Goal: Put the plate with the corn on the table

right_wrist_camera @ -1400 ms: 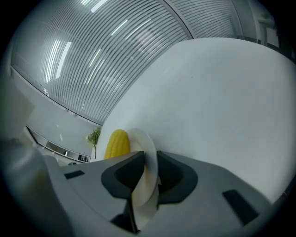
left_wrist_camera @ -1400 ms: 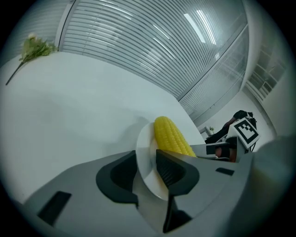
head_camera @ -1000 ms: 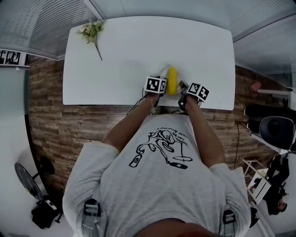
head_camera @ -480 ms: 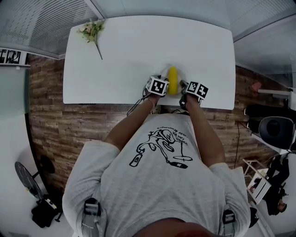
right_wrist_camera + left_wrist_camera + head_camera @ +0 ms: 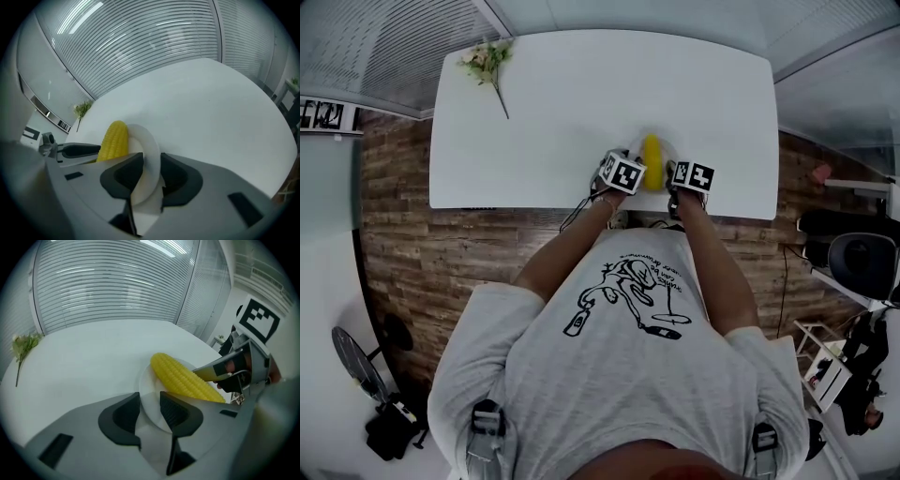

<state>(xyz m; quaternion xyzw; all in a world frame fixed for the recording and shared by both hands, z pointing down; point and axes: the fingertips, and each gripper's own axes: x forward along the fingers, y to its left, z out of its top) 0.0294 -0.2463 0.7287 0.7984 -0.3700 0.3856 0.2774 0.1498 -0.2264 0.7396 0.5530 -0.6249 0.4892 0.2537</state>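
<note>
Nearest the cameras, the left hand-held gripper has its jaws well apart. The near left rim of the plate lies in the gap, and no pad appears to press on it. This gripper is released.

The right hand-held gripper straddles the opposite rim. Its jaws have just been opening. The rim sits between them and nearly fills the gap, but the pads look slack rather than clamped. It is judged released, or very nearly so.

The plate appears to lie flat on the table, close to the edge nearest the person. The corn lies lengthwise across the plate, between the two grippers and touching neither.

Progress: the set-down appears done, as the plate looks supported by the table and not by the jaws. What remains is to draw both grippers back off the rims without dragging the plate or rolling the corn.

A sprig of flowers lies at the far left corner, well apart from the work.
</note>
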